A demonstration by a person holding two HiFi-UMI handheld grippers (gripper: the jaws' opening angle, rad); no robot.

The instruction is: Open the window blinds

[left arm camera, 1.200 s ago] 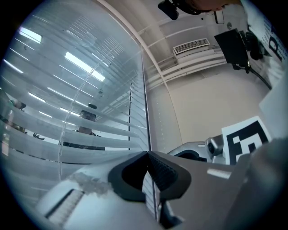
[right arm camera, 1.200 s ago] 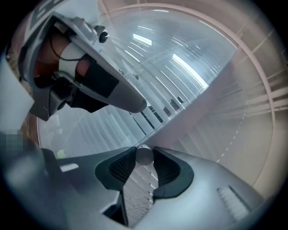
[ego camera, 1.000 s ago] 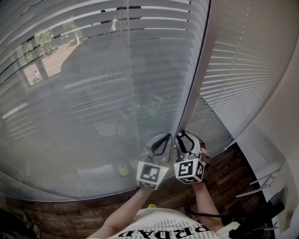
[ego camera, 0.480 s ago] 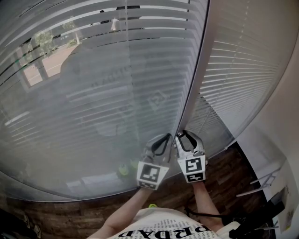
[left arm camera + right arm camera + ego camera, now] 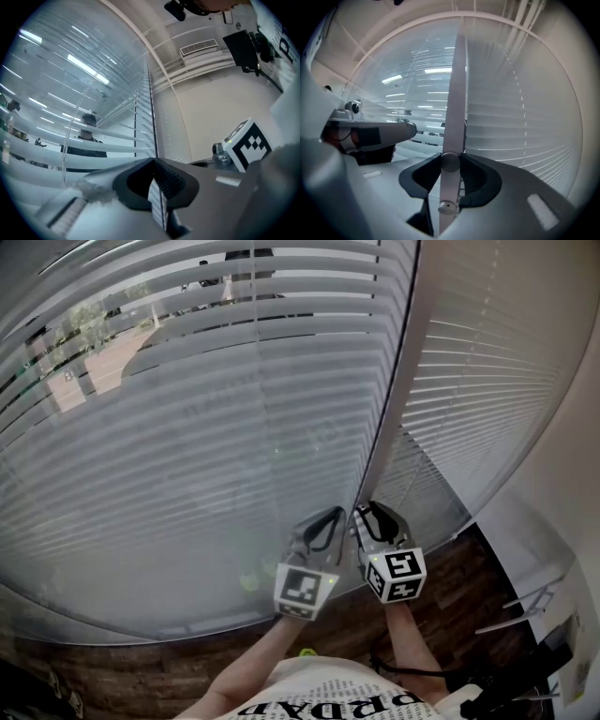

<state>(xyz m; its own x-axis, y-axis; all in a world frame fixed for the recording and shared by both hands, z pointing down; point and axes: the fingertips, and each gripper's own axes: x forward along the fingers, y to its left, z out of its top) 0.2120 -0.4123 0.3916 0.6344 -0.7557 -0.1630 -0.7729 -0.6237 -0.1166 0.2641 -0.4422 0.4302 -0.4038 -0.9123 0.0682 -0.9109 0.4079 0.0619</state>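
White slatted blinds [image 5: 187, 427] cover the big left window, and a second set of blinds [image 5: 478, 381] hangs to the right. Between the two runs the long pale tilt wand [image 5: 389, 418], reaching down to my grippers. My right gripper [image 5: 373, 517] is shut on the wand [image 5: 457, 93], whose round end cap sits between the jaws [image 5: 451, 161]. My left gripper [image 5: 323, 526] is just left of it with its jaws together [image 5: 153, 161]; I see nothing clearly held between them. Outdoor ground and trees show through the upper left slats.
Dark wood floor [image 5: 450, 596] lies below the windows. A pale wall [image 5: 572, 484] rises on the right, with dark cables and gear at its foot [image 5: 525, 681]. The right gripper's marker cube [image 5: 246, 143] is close beside the left gripper.
The right gripper has rolled around the wand, so its marker cube shows another face. The left blind's slats have tilted and now hide the reflection seen in the glass before.
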